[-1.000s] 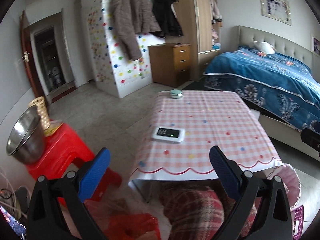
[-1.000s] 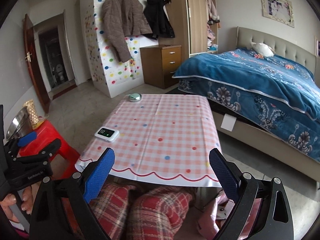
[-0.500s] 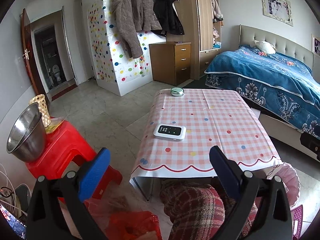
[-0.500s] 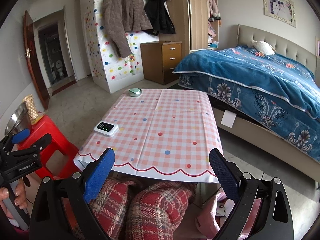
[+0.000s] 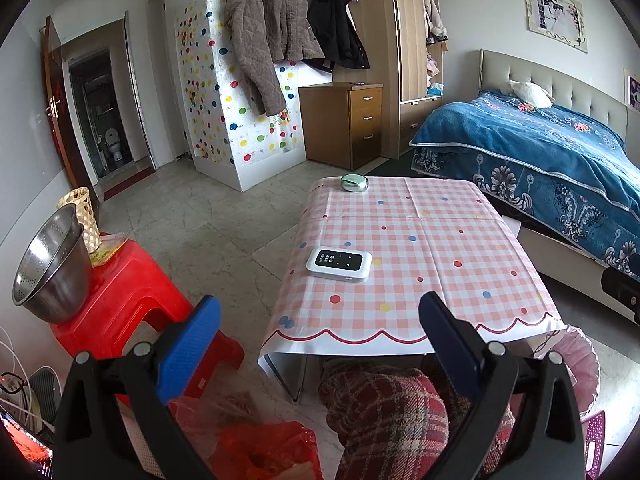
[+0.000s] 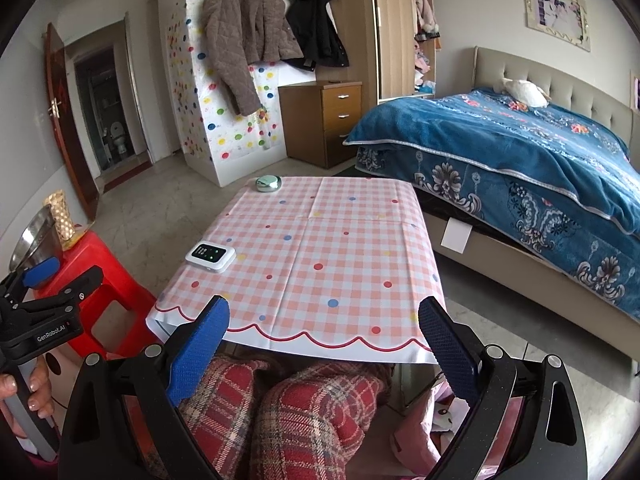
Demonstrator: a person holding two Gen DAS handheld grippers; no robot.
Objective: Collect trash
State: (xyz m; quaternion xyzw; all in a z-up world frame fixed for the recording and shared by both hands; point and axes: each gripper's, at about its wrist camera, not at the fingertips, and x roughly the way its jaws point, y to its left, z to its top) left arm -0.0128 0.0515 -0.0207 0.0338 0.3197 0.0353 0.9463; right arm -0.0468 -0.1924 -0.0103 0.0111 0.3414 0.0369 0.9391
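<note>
Left gripper (image 5: 316,344) and right gripper (image 6: 324,344): both jaws spread wide, nothing held, hovering short of the table (image 6: 320,280). No obvious trash on top. Ahead of the jaws sit only 2 items: white device (image 5: 339,264), green case (image 5: 354,182). Risk: grabbing either as trash. Pink bin (image 5: 576,356) sits right of left jaws.

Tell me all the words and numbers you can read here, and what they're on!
"GenRobot.AI": on the black body of the left gripper, seen from the right wrist view.
White device on the table: its screen shows small icons, too small to read.
Framed picture on the wall: too blurred to read.
</note>
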